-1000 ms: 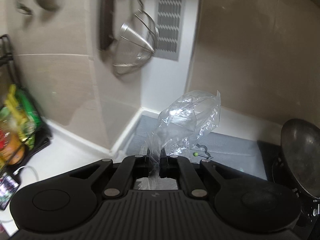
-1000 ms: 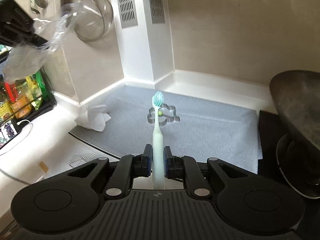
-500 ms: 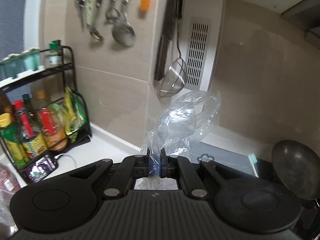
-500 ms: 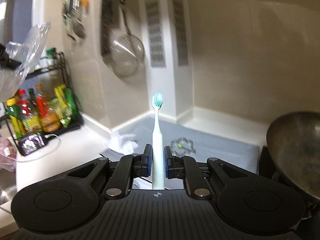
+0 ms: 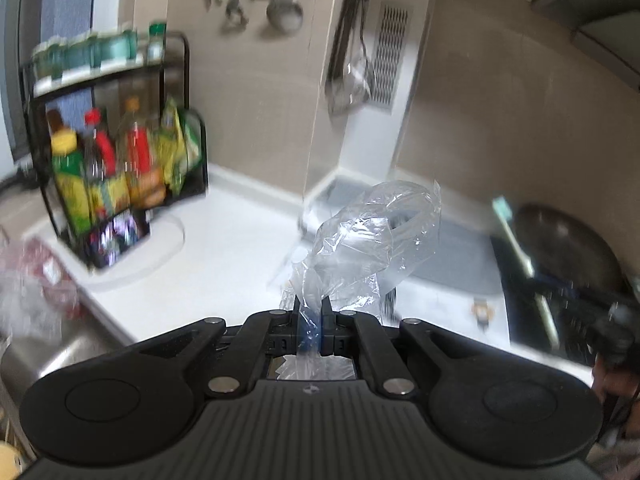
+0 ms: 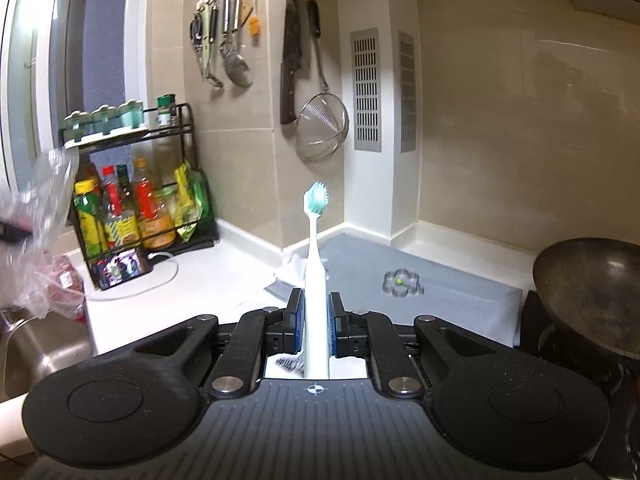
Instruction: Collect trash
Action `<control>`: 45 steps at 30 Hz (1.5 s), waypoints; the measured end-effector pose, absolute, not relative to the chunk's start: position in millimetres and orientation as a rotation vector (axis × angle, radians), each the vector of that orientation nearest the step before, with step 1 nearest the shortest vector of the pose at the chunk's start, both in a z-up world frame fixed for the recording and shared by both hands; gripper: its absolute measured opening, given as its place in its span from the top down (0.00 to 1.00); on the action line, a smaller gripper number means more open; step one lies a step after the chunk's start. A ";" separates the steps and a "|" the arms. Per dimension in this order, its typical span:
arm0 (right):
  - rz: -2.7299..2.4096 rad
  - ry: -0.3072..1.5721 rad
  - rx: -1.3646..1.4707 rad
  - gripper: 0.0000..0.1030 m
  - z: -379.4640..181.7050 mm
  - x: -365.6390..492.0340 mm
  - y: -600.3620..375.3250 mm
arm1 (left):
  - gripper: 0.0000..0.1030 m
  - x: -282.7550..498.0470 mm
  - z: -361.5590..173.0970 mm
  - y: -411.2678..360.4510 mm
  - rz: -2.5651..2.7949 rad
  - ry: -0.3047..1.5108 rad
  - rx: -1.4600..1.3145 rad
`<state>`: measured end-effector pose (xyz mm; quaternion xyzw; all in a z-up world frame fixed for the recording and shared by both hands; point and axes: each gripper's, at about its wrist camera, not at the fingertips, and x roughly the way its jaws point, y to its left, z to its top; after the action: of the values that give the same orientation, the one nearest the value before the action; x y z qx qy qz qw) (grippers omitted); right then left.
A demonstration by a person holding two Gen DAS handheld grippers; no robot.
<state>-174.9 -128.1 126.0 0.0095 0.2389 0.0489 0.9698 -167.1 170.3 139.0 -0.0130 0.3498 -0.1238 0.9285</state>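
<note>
So, two grippers here and each has one piece of trash. The left gripper has its jaws clenched on the twisted neck of a crumpled clear plastic bag, which puffs up in front of it above the white worktop. The right gripper has its jaws grasping the handle of one white toothbrush with teal bristles, standing upright, bristle head at the top.

Still on the worktop: one crumpled white tissue at the near edge of the grey mat, and one metal flower-shaped cookie cutter lying on the mat with a single small green ball inside its ring.

Containers: one black two-tier wire rack against the tiled wall. Top shelf has four green-capped jars, as far as I can count. The lower tier holds about five bottles with yellow and red caps, plus a couple of green-yellow packets on the right. One dark wok sits at the right; whether it holds anything I can't tell. A stainless steel sink is at the left edge, with a reddish plastic bag just beside it, contents too blurry to make out.

One wire mesh strainer hangs on the wall next to one cleaver.
</note>
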 end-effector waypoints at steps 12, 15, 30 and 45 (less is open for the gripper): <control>0.114 0.670 0.045 0.87 72.0 -227.5 -81.9 | 0.97 -202.6 25.4 181.6 -0.282 1.005 -0.021; 0.142 0.726 0.055 0.87 52.0 -225.6 -74.0 | 0.97 -202.1 -5.5 180.4 -0.267 1.067 0.009; 0.230 0.994 0.069 0.87 -59.4 -175.1 -47.4 | 0.97 -159.1 -155.3 152.8 -0.200 1.358 0.063; 0.239 1.137 0.046 0.87 -140.4 -146.4 -36.8 | 0.97 -130.7 -228.9 140.5 -0.176 1.470 0.143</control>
<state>-146.4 -36.8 -140.4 0.0219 0.5372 0.1127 0.8356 -130.7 140.5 -228.9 0.0652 0.6692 -0.0799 0.7359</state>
